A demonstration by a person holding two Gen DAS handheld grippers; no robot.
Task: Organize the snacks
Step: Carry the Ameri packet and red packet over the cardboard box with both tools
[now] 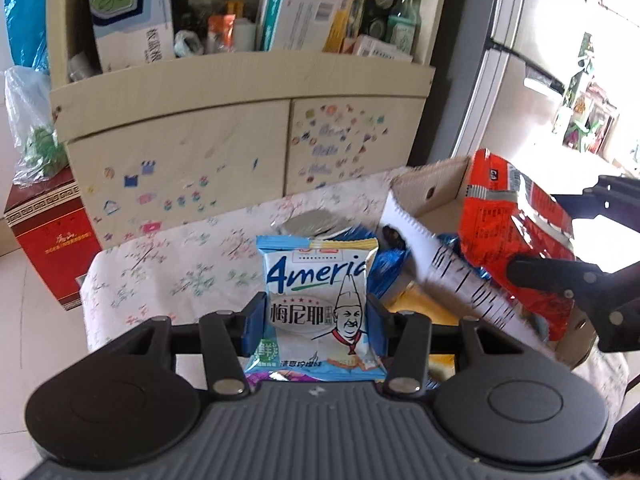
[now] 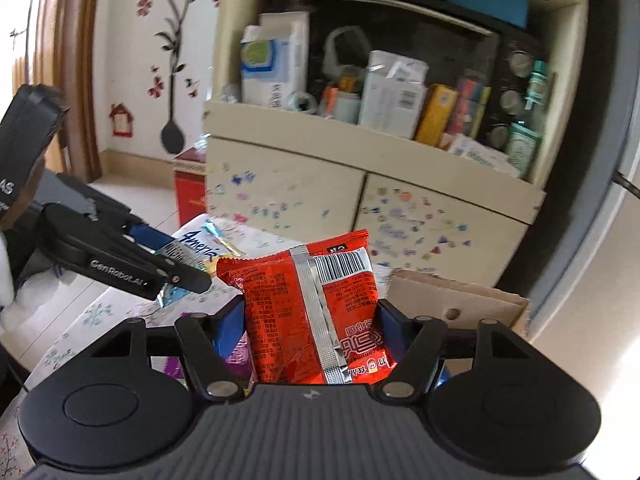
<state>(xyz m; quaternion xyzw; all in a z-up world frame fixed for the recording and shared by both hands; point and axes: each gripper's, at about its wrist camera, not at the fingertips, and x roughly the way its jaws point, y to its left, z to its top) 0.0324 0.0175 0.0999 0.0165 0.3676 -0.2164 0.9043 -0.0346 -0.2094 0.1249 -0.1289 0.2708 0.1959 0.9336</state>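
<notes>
left gripper [image 1: 316,322]: black, blue pads | pale-blue/white snack pack [image 1: 318,304] betw its pads, blue script, chef drawing | right gripper [image 2: 312,332]: black, blue pads | red-orange packet [image 2: 316,312] in it, silver seam, white barcode | tabletop [image 1: 180,272] under both: white cloth w/ floral print | cabinet [image 1: 248,140] ahead: cream, multicolour stickers | box [image 2: 460,296] right of right gripper: brown cardboard

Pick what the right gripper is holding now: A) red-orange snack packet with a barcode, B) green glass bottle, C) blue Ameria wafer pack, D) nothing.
A: the right gripper is closed on the red-orange snack packet, barcode side facing the camera; the blue Ameria pack sits in the left gripper.
</notes>
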